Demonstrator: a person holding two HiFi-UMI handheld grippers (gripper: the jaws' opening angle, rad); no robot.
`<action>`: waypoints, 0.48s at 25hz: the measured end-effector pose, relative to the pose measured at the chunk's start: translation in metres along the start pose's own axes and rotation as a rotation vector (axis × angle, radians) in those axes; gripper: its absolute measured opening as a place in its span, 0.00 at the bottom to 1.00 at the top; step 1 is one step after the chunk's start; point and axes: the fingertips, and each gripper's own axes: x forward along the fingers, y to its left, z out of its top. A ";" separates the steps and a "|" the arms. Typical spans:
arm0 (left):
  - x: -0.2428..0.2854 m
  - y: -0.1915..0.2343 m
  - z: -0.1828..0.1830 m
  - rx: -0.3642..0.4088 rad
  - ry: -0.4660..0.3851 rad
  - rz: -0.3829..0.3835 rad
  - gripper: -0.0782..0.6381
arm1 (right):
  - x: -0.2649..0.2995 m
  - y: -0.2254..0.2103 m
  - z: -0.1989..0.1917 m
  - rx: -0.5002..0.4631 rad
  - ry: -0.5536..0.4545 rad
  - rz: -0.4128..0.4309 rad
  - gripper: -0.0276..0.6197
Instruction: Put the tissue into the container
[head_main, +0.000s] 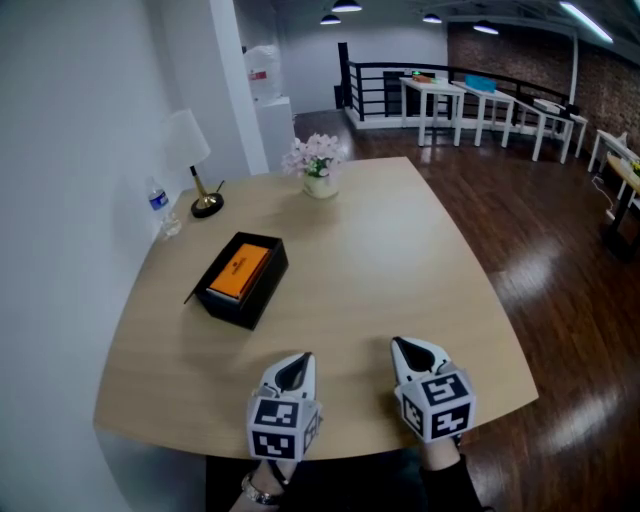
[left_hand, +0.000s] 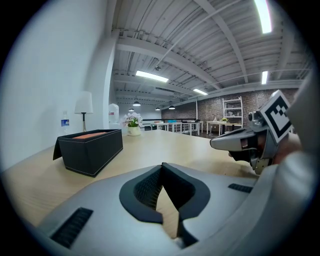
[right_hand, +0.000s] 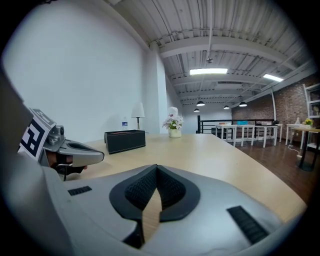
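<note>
Table (head_main: 400, 250), container (head_main: 240, 282) beyond left hand-held gripper (head_main: 296, 360)

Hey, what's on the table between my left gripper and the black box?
Nothing. In the head view, only bare tabletop lies between the left gripper and the black box.

No words or numbers can be read. The orange pack (head_main: 238, 271) in the black box (head_main: 263, 290) has a small dark mark, too tiny to read. The bottle (head_main: 159, 203) label is blurry.
</note>
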 end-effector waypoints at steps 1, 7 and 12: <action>0.000 0.000 0.000 0.001 0.000 0.000 0.11 | 0.000 0.000 0.000 -0.002 0.002 0.001 0.04; 0.001 0.002 0.001 0.003 -0.003 0.000 0.11 | 0.001 -0.001 0.000 -0.002 0.003 0.005 0.04; 0.000 0.001 0.003 0.009 -0.005 -0.001 0.11 | 0.000 0.000 0.003 -0.001 -0.005 0.009 0.04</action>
